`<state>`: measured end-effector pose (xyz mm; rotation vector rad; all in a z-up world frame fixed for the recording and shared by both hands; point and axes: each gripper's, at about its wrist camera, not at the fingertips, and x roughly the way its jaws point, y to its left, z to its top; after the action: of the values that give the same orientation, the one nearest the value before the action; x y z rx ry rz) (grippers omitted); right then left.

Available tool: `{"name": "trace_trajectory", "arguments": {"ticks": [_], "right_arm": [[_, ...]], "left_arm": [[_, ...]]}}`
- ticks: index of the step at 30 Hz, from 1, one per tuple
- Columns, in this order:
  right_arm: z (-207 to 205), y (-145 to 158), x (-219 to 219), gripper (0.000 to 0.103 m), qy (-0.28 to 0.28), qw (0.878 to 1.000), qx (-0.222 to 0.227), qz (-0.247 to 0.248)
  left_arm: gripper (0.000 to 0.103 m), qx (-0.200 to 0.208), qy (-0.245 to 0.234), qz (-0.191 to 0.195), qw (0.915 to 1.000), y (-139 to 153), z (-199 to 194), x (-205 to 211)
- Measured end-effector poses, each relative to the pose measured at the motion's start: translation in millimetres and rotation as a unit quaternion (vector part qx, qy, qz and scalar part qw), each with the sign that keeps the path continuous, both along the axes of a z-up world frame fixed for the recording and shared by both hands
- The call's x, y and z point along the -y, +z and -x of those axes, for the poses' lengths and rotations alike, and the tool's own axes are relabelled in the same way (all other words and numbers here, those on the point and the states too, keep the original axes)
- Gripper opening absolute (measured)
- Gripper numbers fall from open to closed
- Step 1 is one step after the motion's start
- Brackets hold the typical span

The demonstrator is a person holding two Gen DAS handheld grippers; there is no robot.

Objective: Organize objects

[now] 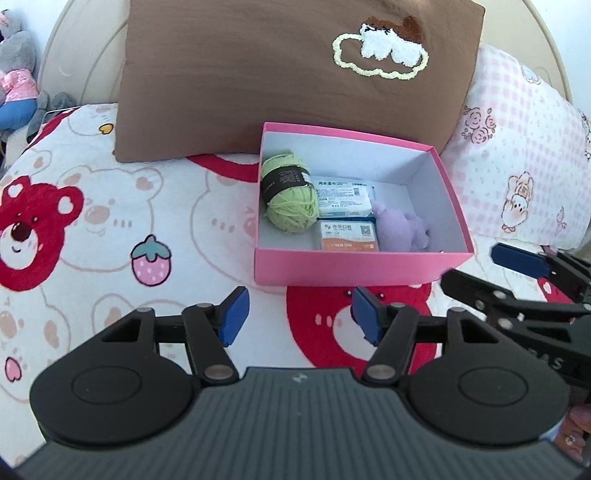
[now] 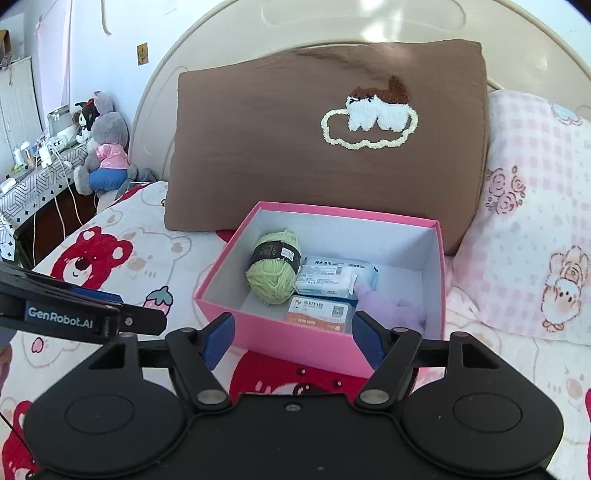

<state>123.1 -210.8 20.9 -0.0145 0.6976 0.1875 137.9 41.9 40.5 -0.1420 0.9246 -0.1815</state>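
Brown pillow [image 2: 325,147] backs the pink box [image 2: 295,339]; both grippers gape empty, purple toy [image 2: 399,310] blurry.

A brown pillow [image 2: 295,155] leans upright against the cream headboard [image 2: 332,22] in the upper middle of the frame, with a tufted white and brown animal patch [image 2: 376,110] ringed by a pale yellow cloud outline. At its right lies a pink checked pillow [image 2: 535,229] printed with roses and small animals. The bed sheet [image 1: 110,206] fills the lower frame, white with red bears, pale bear outlines and a pink strawberry [image 1: 151,260]. At far left a grey plush toy [image 2: 105,155] in a pink top and blue trousers sits by the bed's edge, beside a desk [image 2: 33,184] under a patterned cloth carrying small bottles and white cables.
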Motion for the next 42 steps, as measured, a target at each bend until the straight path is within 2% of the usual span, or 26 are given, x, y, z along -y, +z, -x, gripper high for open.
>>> {"name": "trace_trajectory", "arguments": {"ticks": [6, 10, 12, 17, 21, 22, 26, 29, 33, 36, 38, 42], "right_arm": [[15.6, 7.0, 9.0, 0.080, -0.013, 1.000, 0.000, -0.002], [23.1, 9.9, 12.3, 0.082, -0.023, 1.000, 0.005, -0.009], [24.2, 11.5, 13.1, 0.083, -0.023, 1.000, 0.005, -0.012], [26.2, 16.1, 15.9, 0.083, -0.026, 1.000, 0.006, -0.010], [28.4, 16.8, 17.3, 0.084, -0.030, 0.999, 0.003, -0.010], [29.2, 16.8, 17.7, 0.084, -0.030, 0.999, 0.002, -0.012], [31.3, 14.9, 20.0, 0.099, -0.055, 0.998, -0.005, -0.012], [27.8, 11.7, 22.9, 0.101, -0.093, 0.995, -0.031, 0.009], [30.4, 11.5, 30.3, 0.101, -0.102, 0.994, -0.042, -0.004], [33.7, 13.8, 30.7, 0.101, -0.099, 0.994, -0.045, -0.012], [34.5, 14.8, 28.3, 0.101, -0.081, 0.995, -0.051, -0.015], [36.1, 17.4, 17.7, 0.101, -0.052, 0.997, -0.049, -0.009]], "left_arm": [[0.065, 0.002, -0.001, -0.005, 1.0000, 3.9, 14.5, -2.2], [0.072, -0.004, -0.004, -0.006, 1.0000, 5.2, 17.2, -1.9], [0.072, -0.005, -0.006, -0.009, 0.9999, 6.6, 16.1, -1.0], [0.084, -0.009, -0.008, -0.013, 0.9998, 7.4, 18.2, 1.7], [0.087, -0.014, -0.011, -0.010, 0.9998, 8.0, 21.2, 2.9], [0.092, -0.014, -0.013, -0.011, 0.9998, 8.2, 22.0, 3.6], [0.096, -0.009, -0.016, -0.018, 0.9997, 8.3, 26.0, 5.8], [0.097, -0.013, -0.015, -0.018, 0.9997, 7.2, 27.4, 5.9], [0.097, -0.015, -0.031, -0.006, 0.9994, 7.0, 29.6, 6.0], [0.097, -0.014, -0.031, -0.011, 0.9994, 7.5, 33.0, 6.5], [0.102, -0.014, -0.031, -0.012, 0.9993, 7.0, 34.4, 6.2], [0.103, -0.014, -0.022, -0.008, 0.9996, 6.0, 37.0, 3.6]]}}
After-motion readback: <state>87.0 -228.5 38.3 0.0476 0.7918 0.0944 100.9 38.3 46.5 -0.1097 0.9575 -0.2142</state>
